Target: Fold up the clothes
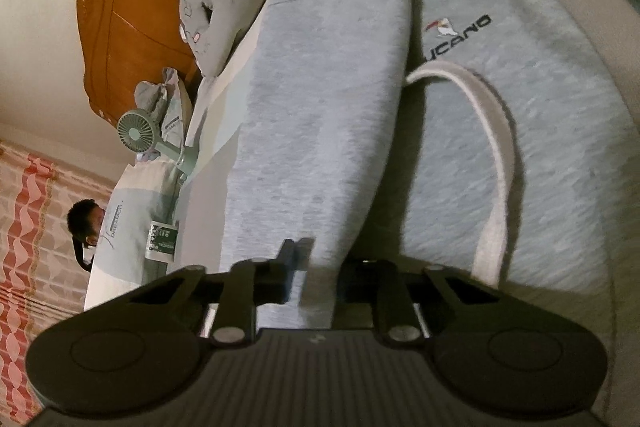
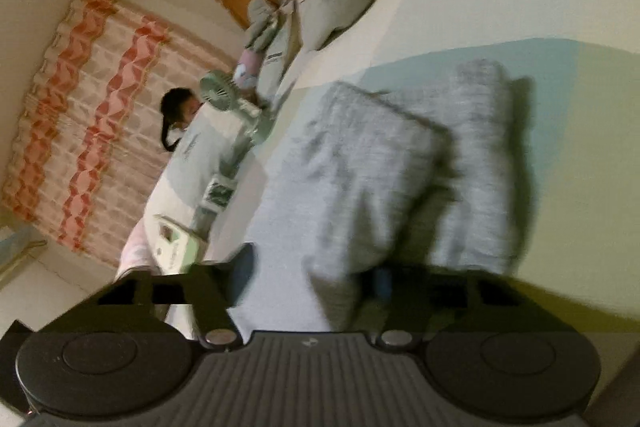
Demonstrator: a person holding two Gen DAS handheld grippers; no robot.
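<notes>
Bed (image 2: 500, 7) sheet smooth, pale; heathered grey fleece hoodie (image 1: 320, 107) lies on it (white drawcord looped). Left gripper (image 1: 316, 267) and right gripper (image 2: 344, 283) jaws both clamp fabric folds.

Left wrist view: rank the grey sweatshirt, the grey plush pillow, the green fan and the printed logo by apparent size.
1. grey sweatshirt, though it is nearest the camera, held in the left gripper
2. grey plush pillow
3. green fan and printed logo look alike; not ranked
</notes>
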